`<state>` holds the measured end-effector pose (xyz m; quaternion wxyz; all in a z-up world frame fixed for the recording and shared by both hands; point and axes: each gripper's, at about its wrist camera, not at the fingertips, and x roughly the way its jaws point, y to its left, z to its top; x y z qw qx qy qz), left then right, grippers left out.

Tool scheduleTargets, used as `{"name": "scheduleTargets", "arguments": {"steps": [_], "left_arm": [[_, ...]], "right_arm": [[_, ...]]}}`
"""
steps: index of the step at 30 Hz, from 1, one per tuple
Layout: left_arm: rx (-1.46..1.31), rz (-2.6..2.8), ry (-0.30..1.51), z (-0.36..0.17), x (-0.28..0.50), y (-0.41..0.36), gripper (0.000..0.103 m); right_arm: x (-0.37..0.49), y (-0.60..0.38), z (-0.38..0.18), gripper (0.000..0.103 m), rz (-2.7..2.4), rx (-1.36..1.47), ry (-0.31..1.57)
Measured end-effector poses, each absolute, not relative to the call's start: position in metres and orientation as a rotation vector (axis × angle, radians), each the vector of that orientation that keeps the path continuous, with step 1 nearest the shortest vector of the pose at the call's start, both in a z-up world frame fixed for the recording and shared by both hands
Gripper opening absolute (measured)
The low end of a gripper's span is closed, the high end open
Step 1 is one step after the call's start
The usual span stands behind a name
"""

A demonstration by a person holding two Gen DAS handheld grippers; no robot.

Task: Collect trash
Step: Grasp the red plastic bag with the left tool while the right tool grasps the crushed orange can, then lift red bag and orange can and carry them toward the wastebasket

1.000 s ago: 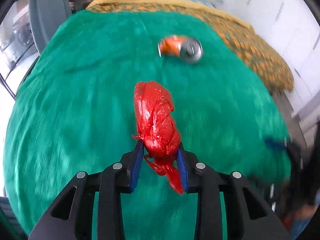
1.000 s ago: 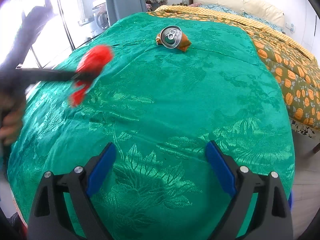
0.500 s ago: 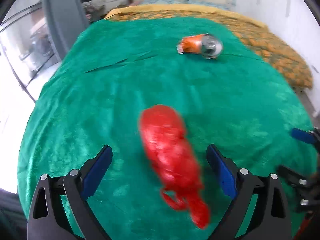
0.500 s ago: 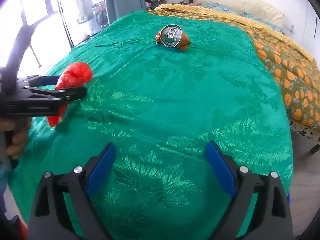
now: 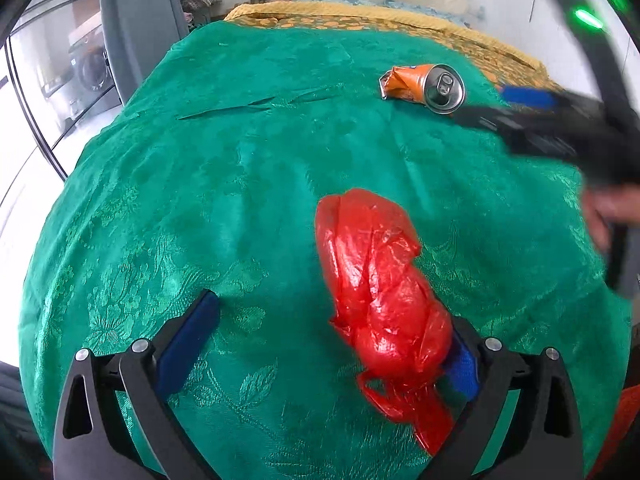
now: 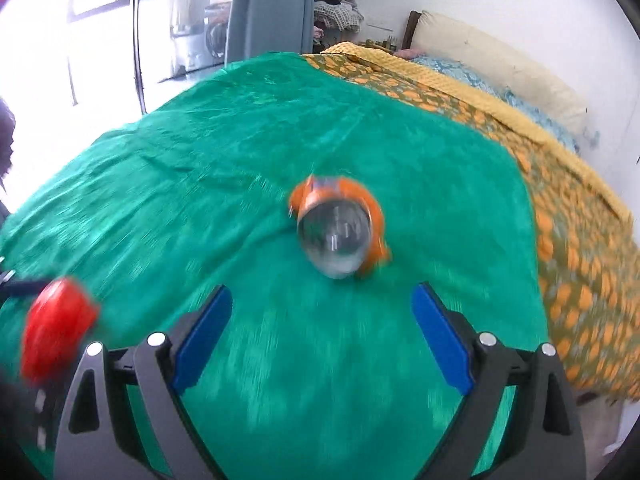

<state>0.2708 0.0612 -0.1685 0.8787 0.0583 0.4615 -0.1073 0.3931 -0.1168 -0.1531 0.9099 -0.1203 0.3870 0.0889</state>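
A crumpled red plastic bag [image 5: 380,304] lies on the green bedspread [image 5: 240,200], between the wide-open jaws of my left gripper [image 5: 332,340] and against the right finger. It also shows blurred at the left of the right wrist view [image 6: 56,324]. A crushed orange can [image 5: 424,86] lies farther back on the spread. My right gripper [image 6: 322,328] is open and empty, just short of the can [image 6: 340,232]. In the left wrist view the right gripper [image 5: 520,112] reaches in from the right beside the can.
An orange patterned blanket [image 6: 560,200] and pillows [image 6: 500,68] lie along the right and far side of the bed. A grey curtain [image 6: 272,8] and a bright window [image 6: 60,40] stand at the far left. The bed edge drops to the floor at the right [image 6: 608,420].
My left gripper opened and let go of the red bag, which now lies on the spread. My right gripper moved forward across the bed up to the can.
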Motion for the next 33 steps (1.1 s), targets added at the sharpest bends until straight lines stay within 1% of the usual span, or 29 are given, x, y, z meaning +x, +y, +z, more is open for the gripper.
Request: {"name": "scheduleTargets", "arguments": {"steps": [3,4,6,8,12,17,19,23,26,27,30,31,33], "left_arm": [[0.123,-0.222,0.962,-0.168,0.271,0.062,0.097],[0.123,-0.221,0.962,-0.169,0.271,0.061,0.097],[0.121,-0.221,0.962,-0.169,0.271,0.061,0.097],[0.120,-0.221,0.962,-0.169,0.271,0.061,0.097],[0.119,-0.223,0.963,-0.169,0.273,0.061,0.097],[0.121,-0.222,0.963,-0.169,0.273,0.061,0.097],[0.121,-0.222,0.963,-0.169,0.273,0.061,0.097],[0.117,-0.225,0.961,-0.169,0.273,0.061,0.097],[0.101,-0.244,0.956,-0.167,0.271,0.064,0.097],[0.100,-0.252,0.956,-0.166,0.271,0.065,0.097],[0.128,-0.293,0.960,-0.165,0.267,0.061,0.097],[0.137,-0.302,0.959,-0.164,0.266,0.059,0.097],[0.148,-0.319,0.951,-0.163,0.264,0.055,0.097]], "right_arm": [[0.425,-0.108,-0.158,0.088,0.128,-0.265,0.816],[0.435,-0.107,-0.160,0.087,0.117,-0.263,0.826],[0.440,-0.107,-0.161,0.053,0.116,-0.259,0.831],[0.436,-0.111,-0.154,0.052,0.119,-0.239,0.803],[0.405,-0.118,-0.139,0.052,0.166,-0.208,0.784],[0.324,-0.129,-0.128,0.052,0.238,-0.191,0.828],[0.281,-0.135,-0.129,0.052,0.243,-0.177,0.855],[0.223,-0.137,-0.138,0.052,0.229,-0.127,0.884],[0.199,-0.136,-0.148,0.053,0.224,-0.091,0.891],[0.195,-0.137,-0.151,0.062,0.228,-0.078,0.894],[0.185,-0.145,-0.159,0.072,0.246,-0.019,0.901],[0.184,-0.148,-0.160,0.073,0.261,-0.005,0.906],[0.184,-0.155,-0.161,0.081,0.290,0.001,0.914]]}}
